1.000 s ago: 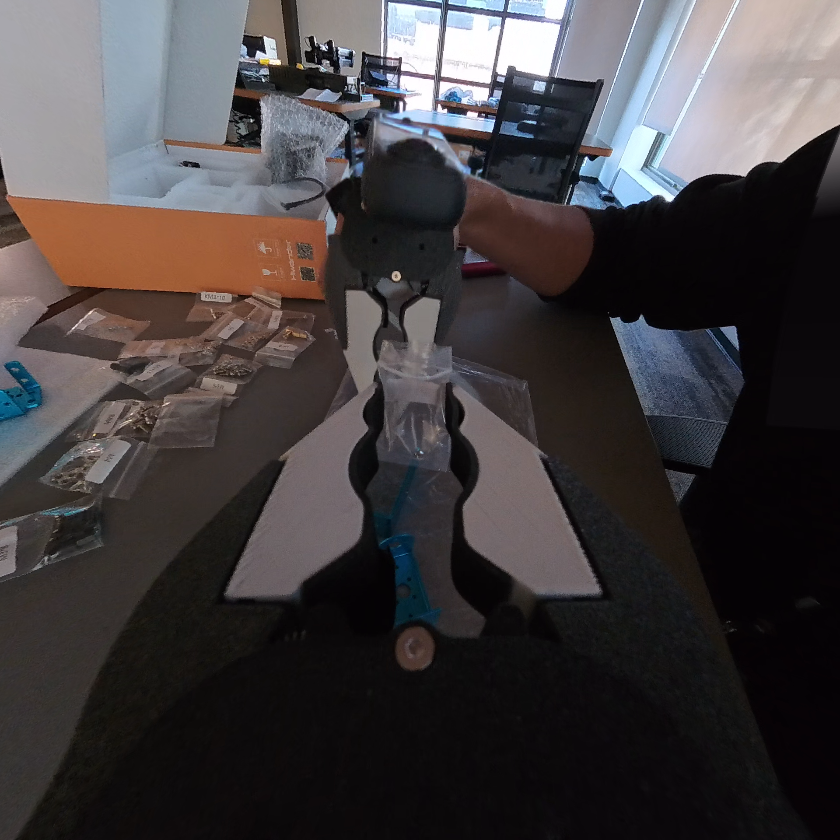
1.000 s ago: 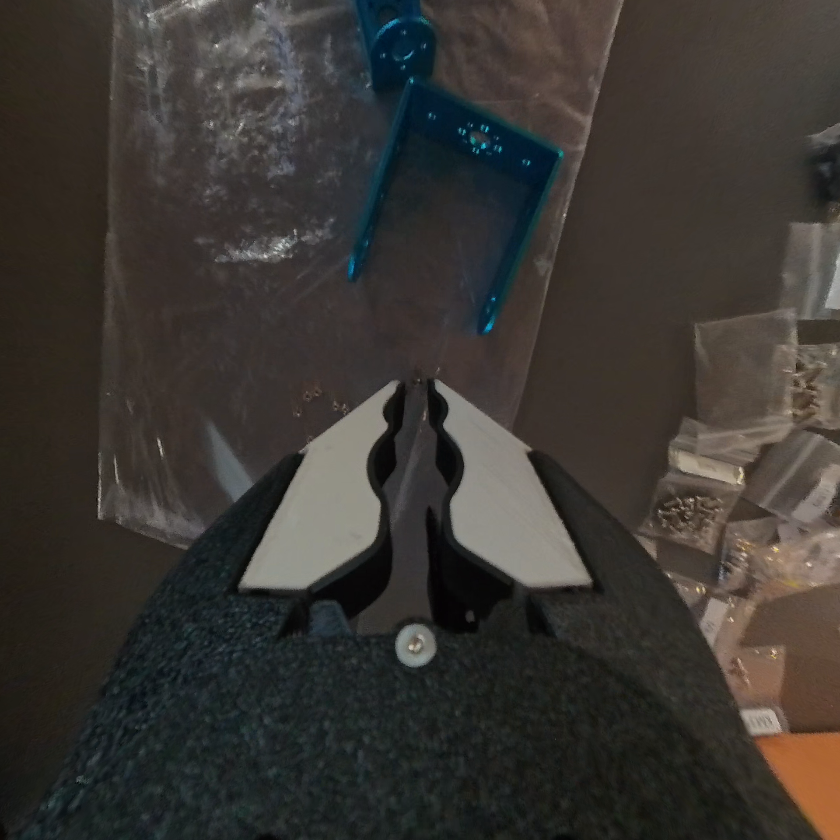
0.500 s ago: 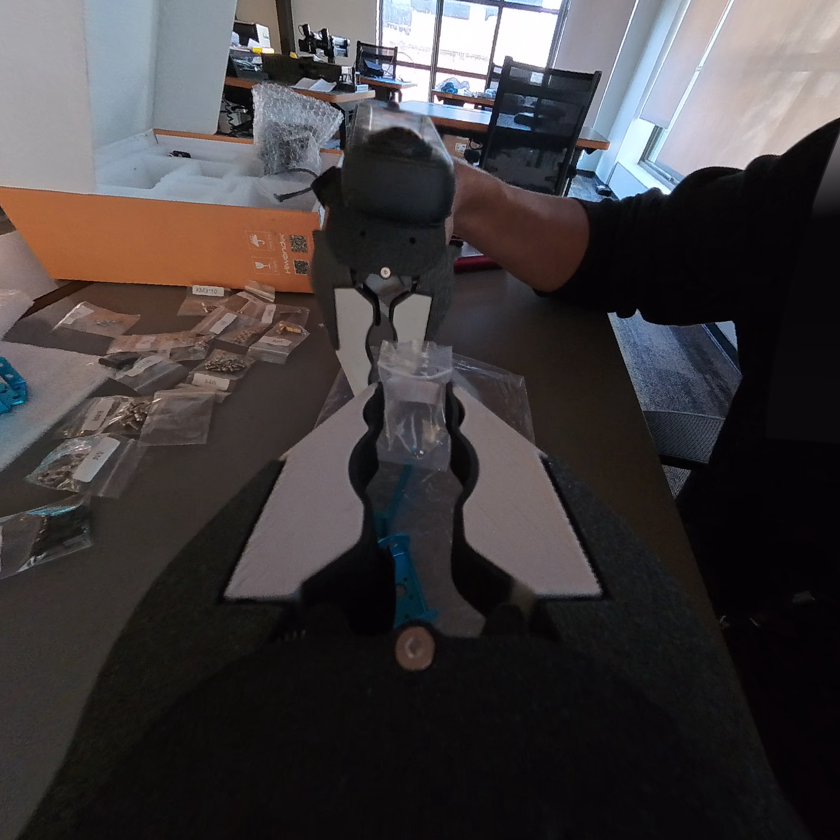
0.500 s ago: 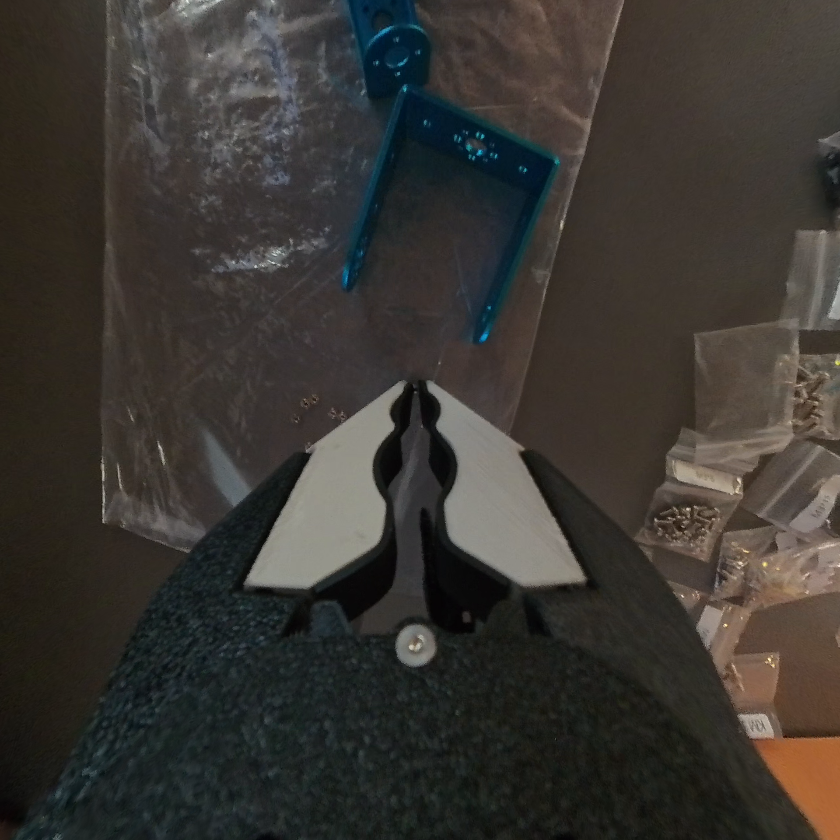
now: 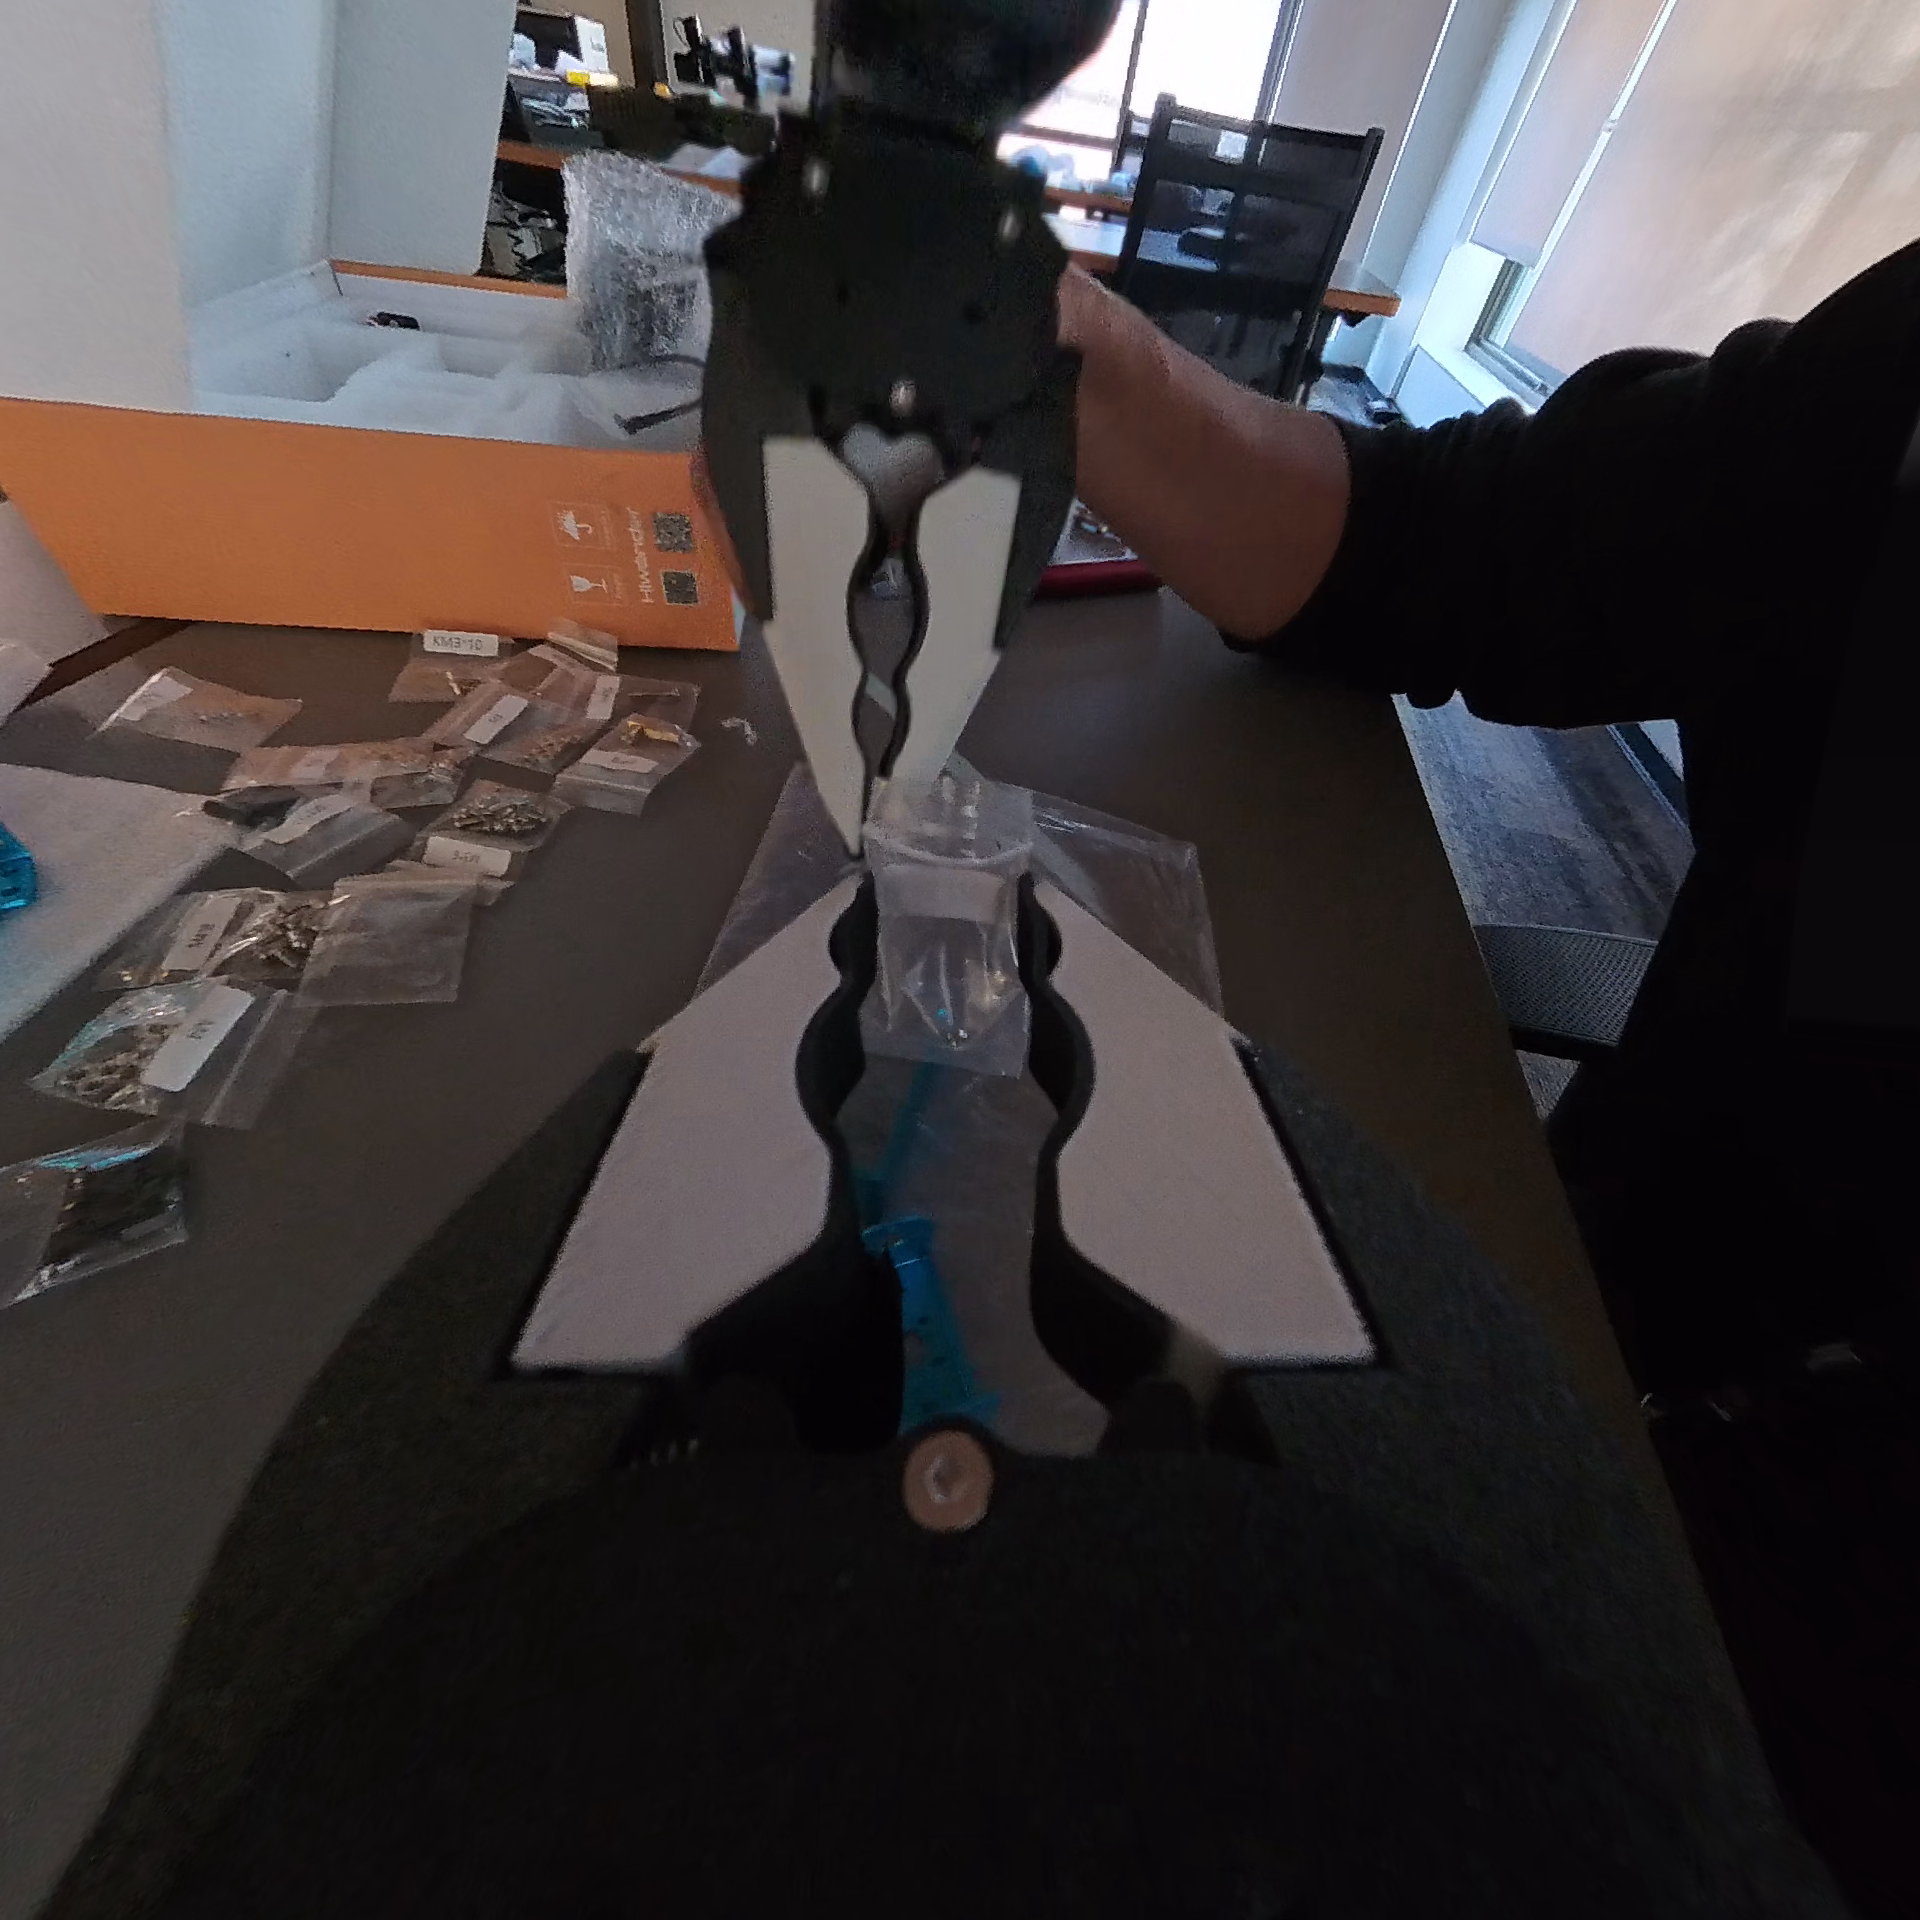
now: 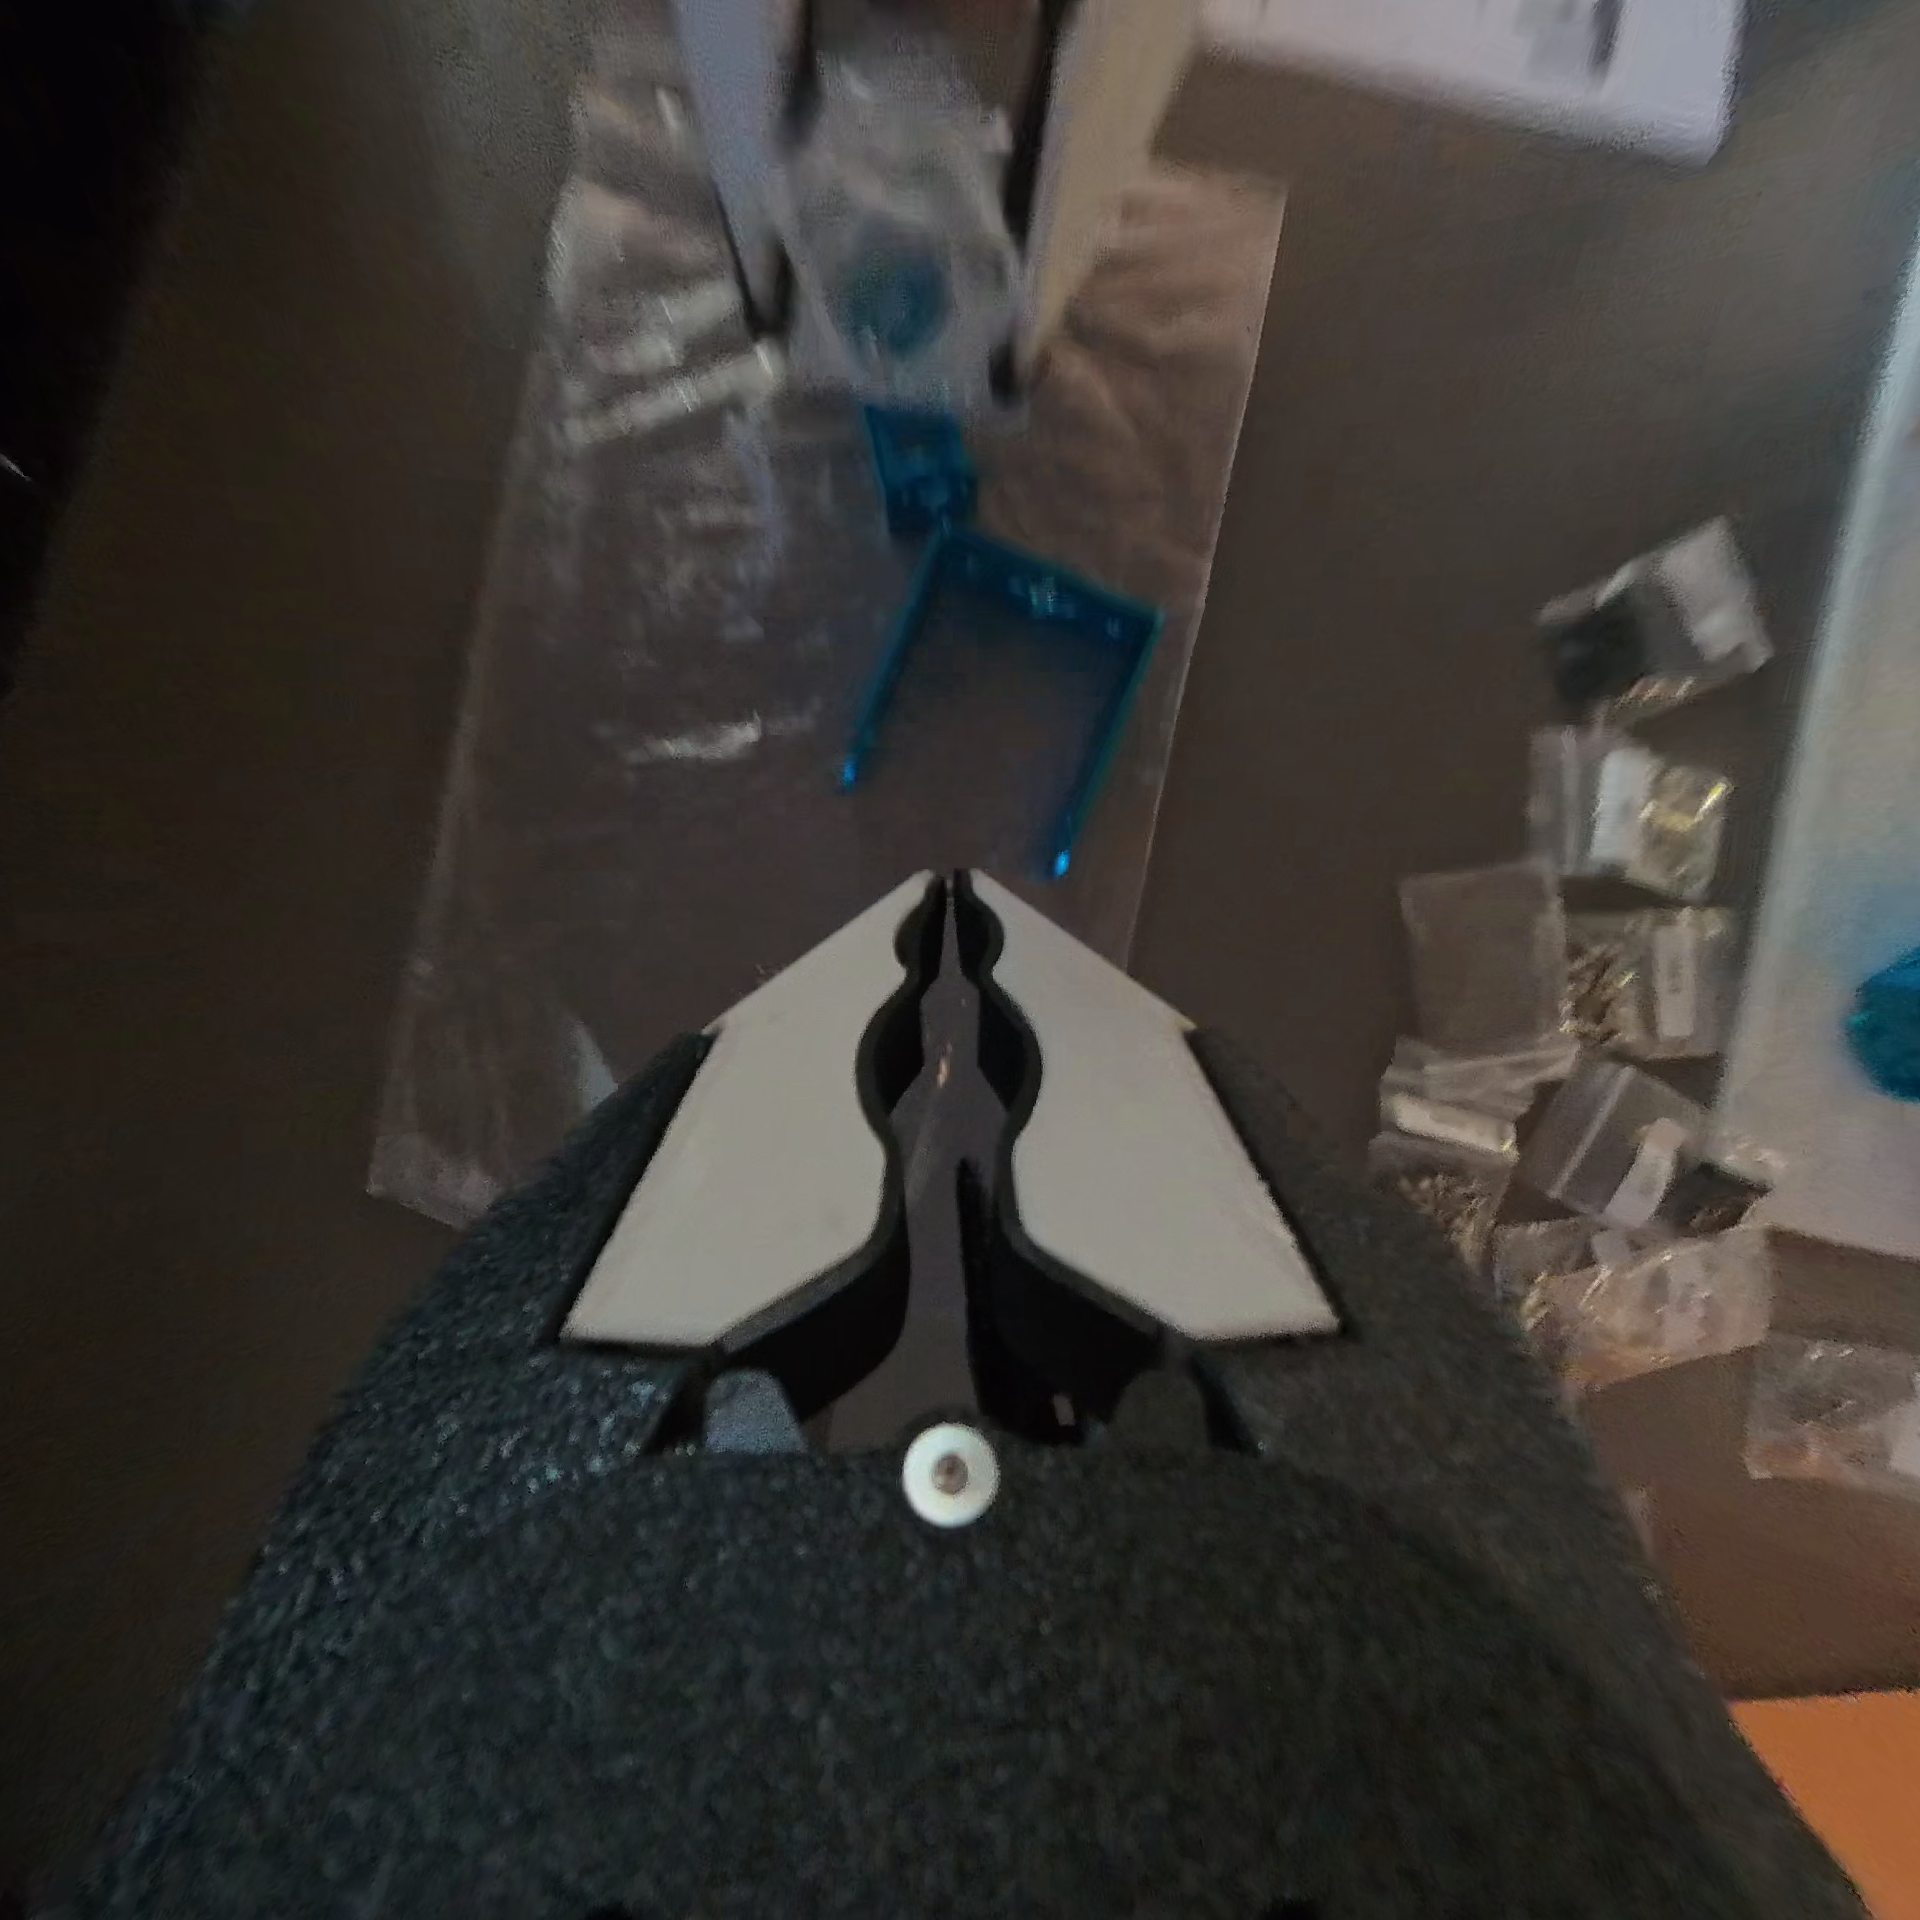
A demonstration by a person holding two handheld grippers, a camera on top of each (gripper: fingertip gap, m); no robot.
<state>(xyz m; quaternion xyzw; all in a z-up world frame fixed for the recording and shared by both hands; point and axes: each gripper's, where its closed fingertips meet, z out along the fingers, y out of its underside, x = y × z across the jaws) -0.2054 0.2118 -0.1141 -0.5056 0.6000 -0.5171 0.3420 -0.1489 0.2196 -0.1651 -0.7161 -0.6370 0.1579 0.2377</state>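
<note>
While the left gripper holds a small clear plastic bag of tiny screws upright between its white fingers, closed on the bag's two sides, the right gripper reaches in from above with its tips drawn together to a bare slit right at the bag's top edge; whether it pinches the plastic or only touches it, I cannot tell. Seen from its own camera, the right gripper's fingers are all but shut with nothing visible between them. Held up off the dark brown table like that, the little bag keeps its mouth uppermost, which would keep the screws at the bottom and the top free for the other tool.

Below both tools a large flat clear plastic sheet bag lies on the table, and on it rests a blue U-shaped metal bracket with a smaller blue metal piece just beside its closed end. Off to the left sits a scatter of small labelled bags of hardware, and behind them an open orange cardboard box with white foam inside. A person's forearm in a dark sleeve carries the right gripper
</note>
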